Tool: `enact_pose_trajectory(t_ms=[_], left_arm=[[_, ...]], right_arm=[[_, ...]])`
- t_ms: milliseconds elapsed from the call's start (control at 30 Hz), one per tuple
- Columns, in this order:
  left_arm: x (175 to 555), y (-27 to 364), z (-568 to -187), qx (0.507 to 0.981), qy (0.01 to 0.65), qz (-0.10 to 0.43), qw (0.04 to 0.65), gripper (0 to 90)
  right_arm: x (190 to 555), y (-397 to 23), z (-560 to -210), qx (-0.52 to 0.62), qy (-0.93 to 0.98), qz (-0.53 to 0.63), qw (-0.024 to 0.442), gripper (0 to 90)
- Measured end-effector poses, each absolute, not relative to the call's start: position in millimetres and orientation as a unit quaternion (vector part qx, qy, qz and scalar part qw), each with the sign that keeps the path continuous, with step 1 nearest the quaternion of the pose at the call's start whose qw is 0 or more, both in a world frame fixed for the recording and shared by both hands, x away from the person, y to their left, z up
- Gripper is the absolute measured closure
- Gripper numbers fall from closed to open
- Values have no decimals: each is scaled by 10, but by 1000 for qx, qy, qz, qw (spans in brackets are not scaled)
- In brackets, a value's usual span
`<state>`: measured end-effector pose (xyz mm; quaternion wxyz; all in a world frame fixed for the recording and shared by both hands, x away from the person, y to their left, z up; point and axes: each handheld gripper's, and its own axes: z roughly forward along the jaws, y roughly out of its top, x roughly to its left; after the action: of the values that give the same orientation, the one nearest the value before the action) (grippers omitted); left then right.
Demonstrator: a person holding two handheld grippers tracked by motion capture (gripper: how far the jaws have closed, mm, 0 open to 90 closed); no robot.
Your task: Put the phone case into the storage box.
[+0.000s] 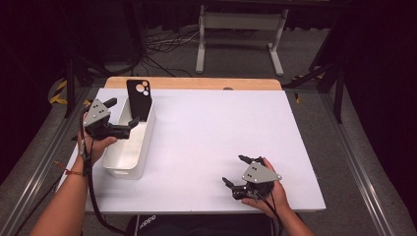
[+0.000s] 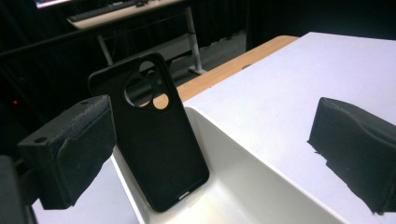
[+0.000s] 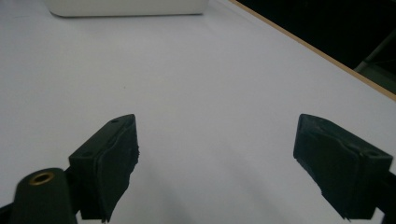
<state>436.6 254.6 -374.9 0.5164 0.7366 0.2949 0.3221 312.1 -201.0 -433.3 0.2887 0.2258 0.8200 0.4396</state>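
The phone case (image 1: 139, 98) is already stood in the white bin (image 1: 129, 157) at the table's far-left corner, released by the spread left gripper (image 1: 120, 116).

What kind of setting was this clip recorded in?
Probably a lab or recording studio: a white-topped table with black drapes around it, loose cables on the floor, and a white equipment stand behind.
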Motion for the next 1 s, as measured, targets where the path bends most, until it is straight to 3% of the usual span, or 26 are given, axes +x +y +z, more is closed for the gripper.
enact_pose_trajectory(t_ms=[1000], left_arm=[[3896, 2337, -3662, 740, 235, 326, 540, 27]], right_arm=[[3205, -2066, -4250, 237, 796, 457, 318, 136]])
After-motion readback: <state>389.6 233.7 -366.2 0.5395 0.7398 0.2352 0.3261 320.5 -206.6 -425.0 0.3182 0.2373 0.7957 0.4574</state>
